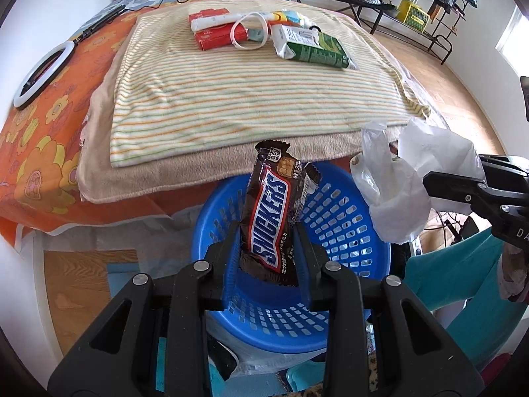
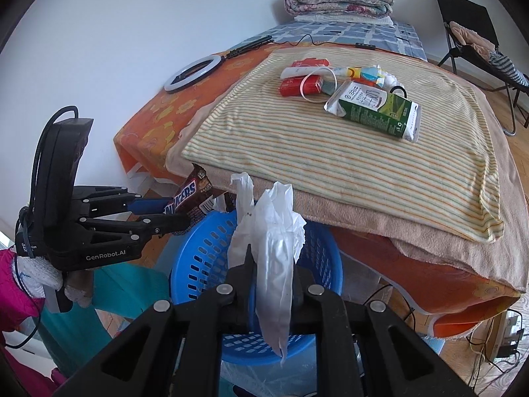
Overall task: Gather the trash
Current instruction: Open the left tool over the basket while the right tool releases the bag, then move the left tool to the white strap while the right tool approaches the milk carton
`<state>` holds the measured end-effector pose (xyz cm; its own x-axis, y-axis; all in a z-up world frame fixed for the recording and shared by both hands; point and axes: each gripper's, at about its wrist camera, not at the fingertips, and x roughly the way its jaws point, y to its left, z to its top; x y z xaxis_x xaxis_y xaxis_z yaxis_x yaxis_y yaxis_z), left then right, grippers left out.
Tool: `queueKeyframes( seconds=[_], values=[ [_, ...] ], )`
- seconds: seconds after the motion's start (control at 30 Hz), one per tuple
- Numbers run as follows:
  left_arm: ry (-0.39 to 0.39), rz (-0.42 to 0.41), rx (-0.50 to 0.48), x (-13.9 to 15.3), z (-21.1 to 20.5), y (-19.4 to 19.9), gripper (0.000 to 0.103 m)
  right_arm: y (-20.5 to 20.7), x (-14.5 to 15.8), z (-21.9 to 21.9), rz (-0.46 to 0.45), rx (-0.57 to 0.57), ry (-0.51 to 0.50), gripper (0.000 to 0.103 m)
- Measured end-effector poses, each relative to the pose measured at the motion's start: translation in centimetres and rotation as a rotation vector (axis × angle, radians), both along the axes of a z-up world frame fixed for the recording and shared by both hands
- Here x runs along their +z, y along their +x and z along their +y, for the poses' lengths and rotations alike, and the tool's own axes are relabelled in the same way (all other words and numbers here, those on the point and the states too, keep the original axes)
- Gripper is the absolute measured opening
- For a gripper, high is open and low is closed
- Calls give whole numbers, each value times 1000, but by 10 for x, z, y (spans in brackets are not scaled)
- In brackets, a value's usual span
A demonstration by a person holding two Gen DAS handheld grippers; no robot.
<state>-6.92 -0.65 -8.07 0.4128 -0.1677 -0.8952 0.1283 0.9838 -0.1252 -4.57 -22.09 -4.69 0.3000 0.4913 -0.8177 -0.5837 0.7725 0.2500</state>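
Trash in both tools, over the blue basket (image 1: 347,198) that sits on the floor at the foot of the bed (image 2: 429,264). Left tool (image 1: 269,231) clamped on a brown Snickers wrapper (image 1: 269,211), wrapper upright between the fingers, hanging above the basket opening. Right tool (image 2: 272,264) pinched nearly together on a crumpled white plastic bag (image 2: 274,231), bag sticking up and trailing down past the jaws, also above the basket. Gloved hand (image 2: 43,274) carries the left tool.

Step, as I read it: carry done, drop pending. Next move calls for both tools to be well inside the rim line, then jaws apart so wrapper and bag fall in; the light bag may cling to a pad or drift outside.

More trash left on the striped blanket (image 1: 231,99): green carton (image 2: 377,109), red boxes (image 2: 301,86), white band (image 1: 248,33), small tubes.
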Motion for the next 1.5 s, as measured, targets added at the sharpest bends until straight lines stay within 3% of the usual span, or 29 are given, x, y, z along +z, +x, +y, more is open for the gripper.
queueKeyframes(
  seconds=[0.47, 0.6, 0.8, 1.23, 1.27, 1.33, 1.5],
  values=[
    [20, 93, -28, -32, -3, -5, 31, -9, -32, 10, 59, 15, -63, 17],
    [21, 101, -22, -34, -2, -3, 45, -8, -32, 10, 54, 1, -59, 40],
    [19, 110, -8, -36, 1, -1, 46, -6, -29, 9, 36, -12, -65, 64],
    [10, 103, 22, -28, 6, 10, 46, 2, -21, 5, 1, -53, -72, 86],
    [3, 104, 22, -27, 6, 12, 48, 4, -20, 4, -2, -57, -70, 86],
    [-4, 96, 28, -22, 8, 18, 63, 8, -16, 1, -4, -71, -59, 89],
    [-1, 53, 35, -3, 12, 37, 66, 29, 0, -13, -15, -109, -8, 92]
  ],
)
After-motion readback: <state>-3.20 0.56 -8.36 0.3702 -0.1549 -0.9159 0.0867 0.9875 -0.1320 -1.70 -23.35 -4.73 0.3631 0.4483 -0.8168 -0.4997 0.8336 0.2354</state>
